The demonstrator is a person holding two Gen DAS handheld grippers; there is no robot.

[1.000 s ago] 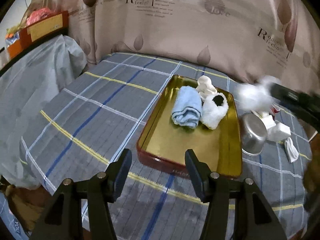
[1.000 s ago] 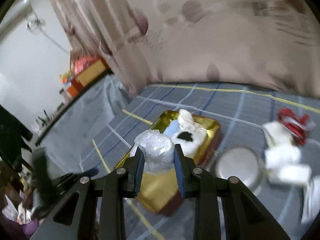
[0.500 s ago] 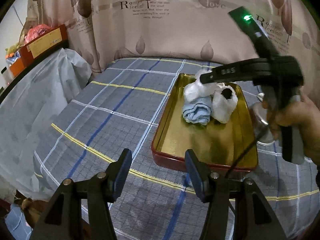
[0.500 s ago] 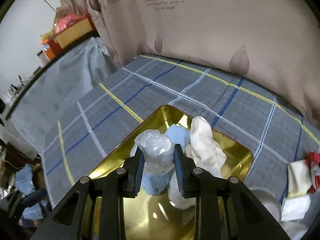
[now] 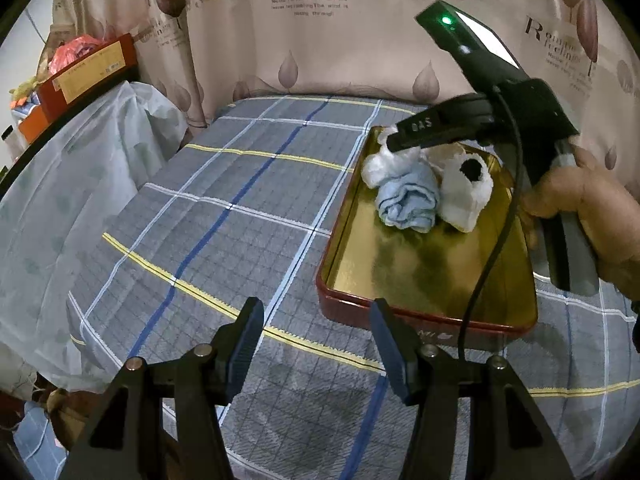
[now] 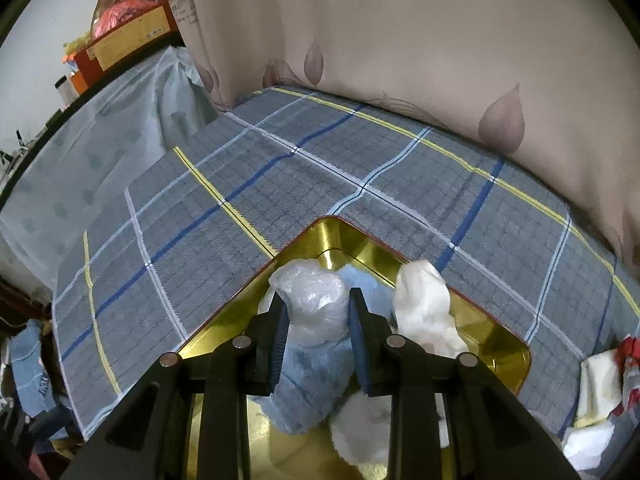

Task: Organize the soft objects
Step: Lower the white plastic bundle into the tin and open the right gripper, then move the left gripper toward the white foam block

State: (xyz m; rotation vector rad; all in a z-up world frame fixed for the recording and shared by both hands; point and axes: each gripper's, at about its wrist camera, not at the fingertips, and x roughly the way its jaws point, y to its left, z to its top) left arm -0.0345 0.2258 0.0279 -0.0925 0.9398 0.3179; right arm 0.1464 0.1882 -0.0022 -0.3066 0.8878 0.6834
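A gold tray with a red rim [image 5: 432, 312] [image 6: 328, 228] lies on the plaid bed. In it lie a rolled blue towel [image 5: 408, 200] [image 6: 312, 384], a fluffy white slipper with a black spot [image 5: 464, 192] [image 6: 360, 428] and a white cloth bundle [image 6: 424, 304]. My right gripper [image 6: 316, 332] [image 5: 394, 142] is shut on a crumpled white plastic bag [image 6: 312, 304] [image 5: 380, 166] and holds it over the tray's far left corner, above the blue towel. My left gripper [image 5: 316, 344] is open and empty, low over the bed in front of the tray.
A patterned curtain [image 5: 320, 40] hangs behind the bed. A pale blue sheet [image 5: 60, 184] drapes the left side. A red box [image 5: 88, 72] stands on a shelf at far left. White and red items [image 6: 608, 368] lie right of the tray.
My right gripper has carried the plastic bag from right of the tray to over its far left corner, and lower. My left gripper has stayed open in front of the tray.
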